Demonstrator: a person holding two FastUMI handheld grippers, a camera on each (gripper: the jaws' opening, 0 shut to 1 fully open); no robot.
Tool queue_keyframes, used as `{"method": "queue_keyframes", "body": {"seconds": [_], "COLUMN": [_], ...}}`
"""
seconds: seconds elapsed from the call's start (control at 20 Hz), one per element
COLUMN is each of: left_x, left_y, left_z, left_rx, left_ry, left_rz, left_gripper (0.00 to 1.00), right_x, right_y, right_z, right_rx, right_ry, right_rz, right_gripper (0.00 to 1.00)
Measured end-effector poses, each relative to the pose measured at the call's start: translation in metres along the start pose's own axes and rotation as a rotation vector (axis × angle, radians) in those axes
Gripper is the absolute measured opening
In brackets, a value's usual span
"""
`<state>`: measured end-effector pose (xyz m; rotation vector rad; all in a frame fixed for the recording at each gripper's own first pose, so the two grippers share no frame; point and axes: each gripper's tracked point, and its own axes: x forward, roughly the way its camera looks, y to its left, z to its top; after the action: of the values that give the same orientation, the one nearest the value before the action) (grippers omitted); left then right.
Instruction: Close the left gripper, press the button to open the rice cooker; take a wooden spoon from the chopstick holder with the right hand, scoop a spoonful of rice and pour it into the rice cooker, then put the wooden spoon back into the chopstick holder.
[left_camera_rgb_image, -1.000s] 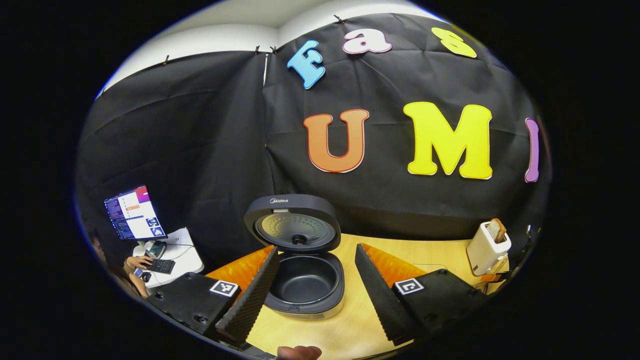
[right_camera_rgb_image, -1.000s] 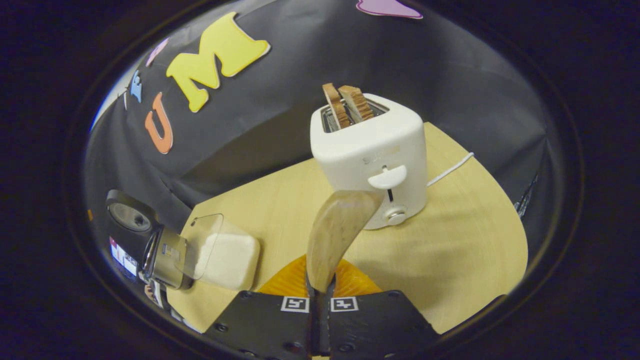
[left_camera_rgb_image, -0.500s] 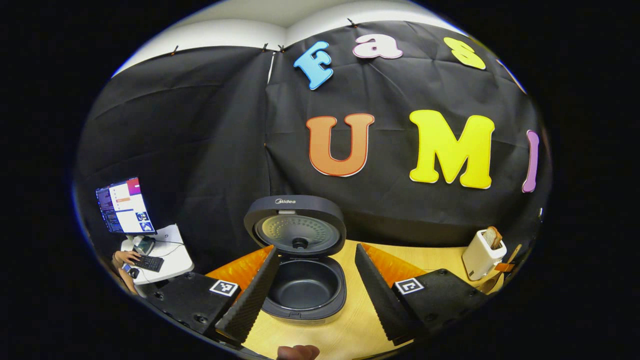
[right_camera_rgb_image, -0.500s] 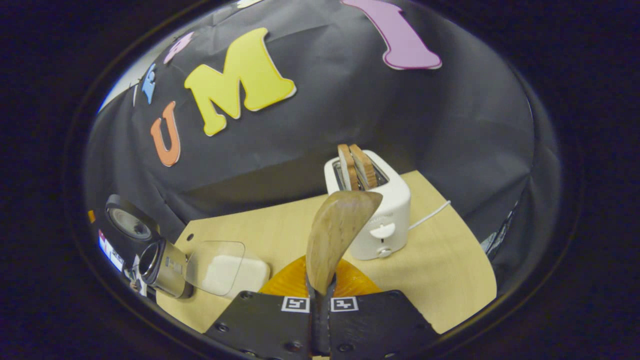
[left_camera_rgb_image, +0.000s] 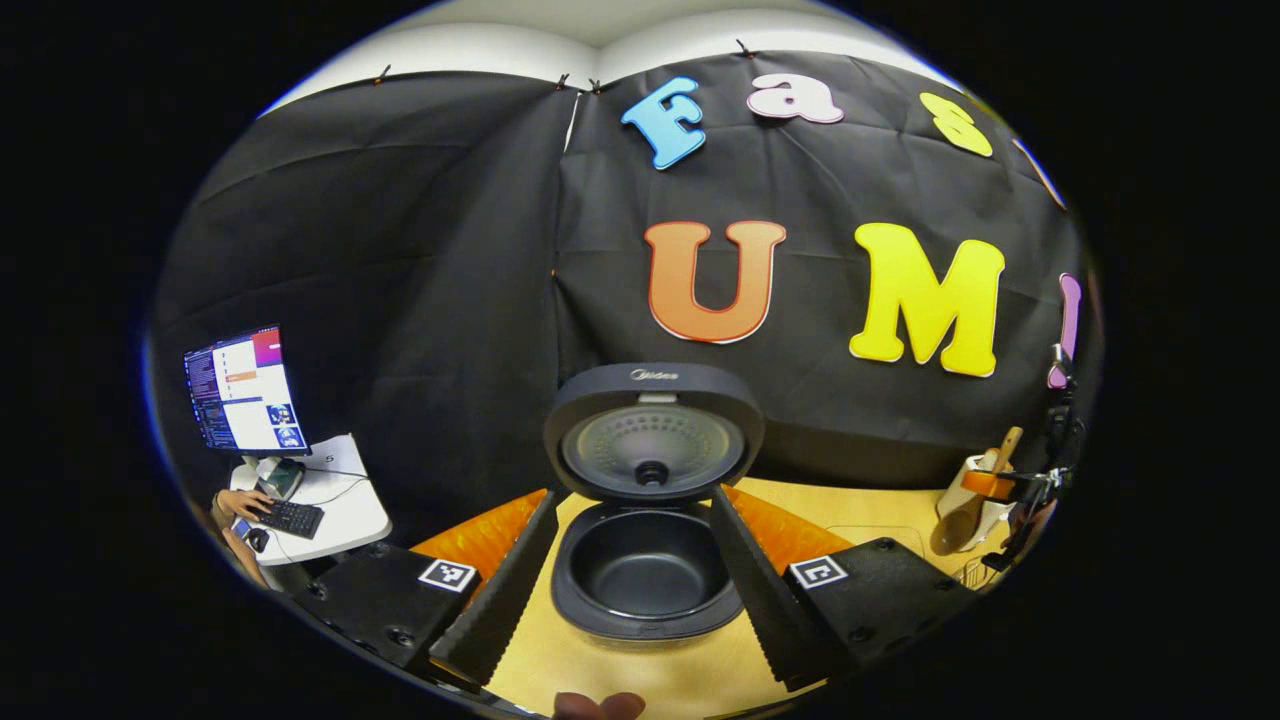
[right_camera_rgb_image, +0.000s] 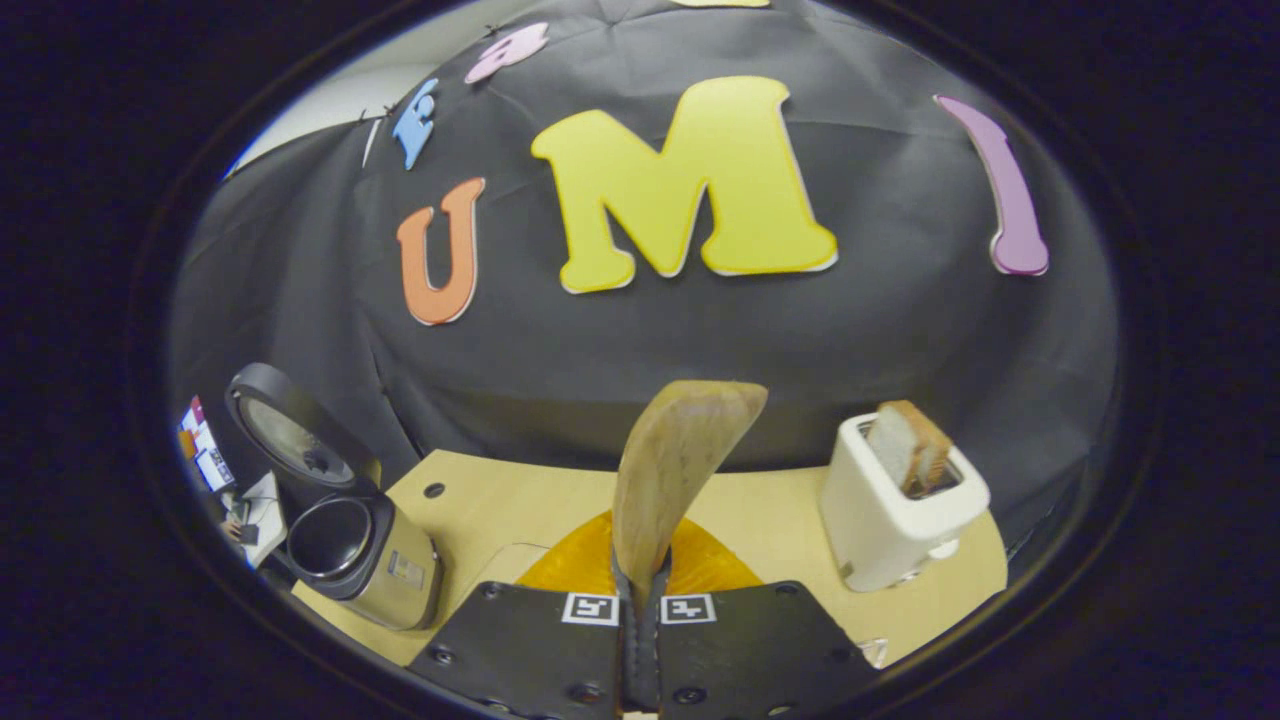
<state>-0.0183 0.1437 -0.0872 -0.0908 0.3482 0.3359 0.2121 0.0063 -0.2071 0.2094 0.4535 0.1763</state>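
Right gripper (right_camera_rgb_image: 640, 600) swung left, jaws clamping wooden spoon (right_camera_rgb_image: 675, 470) upright; left gripper (left_camera_rgb_image: 630, 570) jaws apart.

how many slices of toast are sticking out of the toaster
2, it seems: both stand side by side in the top slots of the white toaster in the right gripper view, the toast overlapping, so the rear slice is mostly hidden.

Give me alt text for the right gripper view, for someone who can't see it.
The right claw is shut on a wooden spoon, bowl pointing up. On the table behind it stand a rice cooker with its lid open at left and a toaster holding bread at right.
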Motion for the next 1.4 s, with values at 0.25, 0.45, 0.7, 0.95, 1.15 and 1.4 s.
{"method": "queue_keyframes", "body": {"seconds": [0.25, 0.45, 0.7, 0.95, 1.15, 1.4], "left_x": [0.004, 0.012, 0.022, 0.025, 0.024, 0.022], "left_y": [0.046, 0.07, 0.087, 0.105, 0.111, 0.107], "left_z": [-0.019, -0.027, -0.031, -0.029, -0.037, -0.031], "left_rx": [0.02, -0.004, -0.014, 0.003, -0.033, -0.015], "left_ry": [0.044, 0.062, 0.087, 0.089, 0.11, 0.109], "left_rz": [0.034, 0.05, 0.048, 0.056, 0.066, 0.064], "left_gripper": [0.98, 0.98, 0.98, 0.98, 0.98, 0.98], "right_x": [0.048, 0.057, 0.075, 0.091, 0.098, 0.1], "right_y": [0.026, 0.019, 0.015, 0.04, 0.046, 0.045], "right_z": [-0.065, -0.062, -0.075, -0.115, -0.121, -0.124], "right_rx": [-0.036, -0.174, -0.44, -0.213, 0.245, 0.535], "right_ry": [0.078, 0.019, -0.023, 0.049, 0.088, 0.095], "right_rz": [-0.077, -0.186, -0.298, -0.224, -0.173, -0.091], "right_gripper": [0.01, 0.0, 0.01, 0.01, 0.01, 0.01]}}
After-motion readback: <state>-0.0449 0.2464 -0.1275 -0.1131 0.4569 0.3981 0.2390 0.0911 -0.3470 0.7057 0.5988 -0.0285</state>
